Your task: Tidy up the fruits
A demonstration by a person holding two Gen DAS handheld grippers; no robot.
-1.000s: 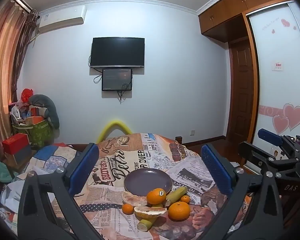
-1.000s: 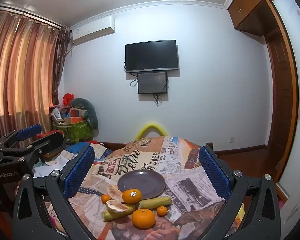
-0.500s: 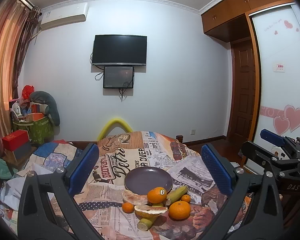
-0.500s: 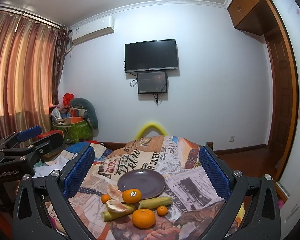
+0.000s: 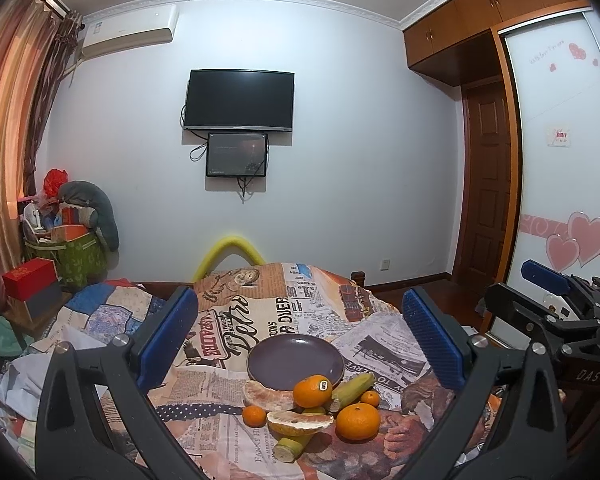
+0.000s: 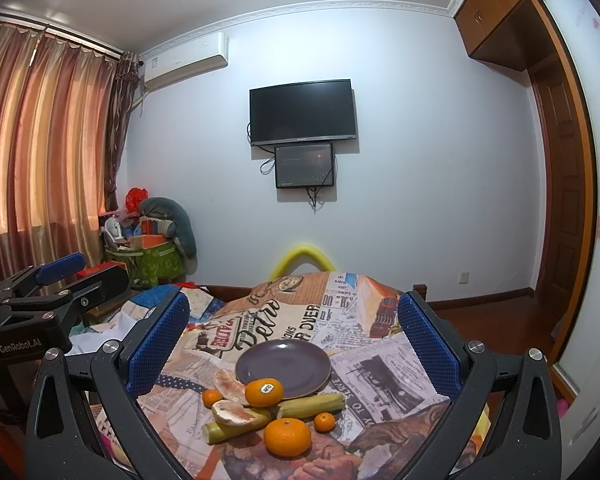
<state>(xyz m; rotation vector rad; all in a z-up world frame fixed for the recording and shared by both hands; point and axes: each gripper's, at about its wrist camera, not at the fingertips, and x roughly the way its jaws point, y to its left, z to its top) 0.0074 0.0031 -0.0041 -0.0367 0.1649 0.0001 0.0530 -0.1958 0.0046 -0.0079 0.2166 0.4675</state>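
An empty dark purple plate (image 5: 295, 360) (image 6: 283, 366) lies on a newspaper-print cloth. In front of it sit fruits: a stickered orange (image 5: 312, 390) (image 6: 264, 392), a bigger orange (image 5: 357, 421) (image 6: 287, 437), two small tangerines (image 5: 254, 416) (image 6: 324, 421), two pomelo wedges (image 5: 299, 423) (image 6: 234, 412), a corn cob (image 5: 353, 385) (image 6: 311, 405) and a green stalk (image 6: 236, 426). My left gripper (image 5: 300, 332) and right gripper (image 6: 293, 332) are both open and empty, held above and short of the fruits. Each gripper also shows at the edge of the other's view.
The cloth-covered table (image 5: 236, 320) has a yellow foam-padded chair back (image 5: 230, 254) behind it. A quilt and boxes (image 5: 30, 280) lie at the left, with a green bin (image 6: 152, 264) by the curtains. A door (image 5: 486, 192) and wardrobe are on the right.
Both views have shifted only slightly; the left view has tilted a little downward. Fruits and plate have not moved, and both grippers stay open.
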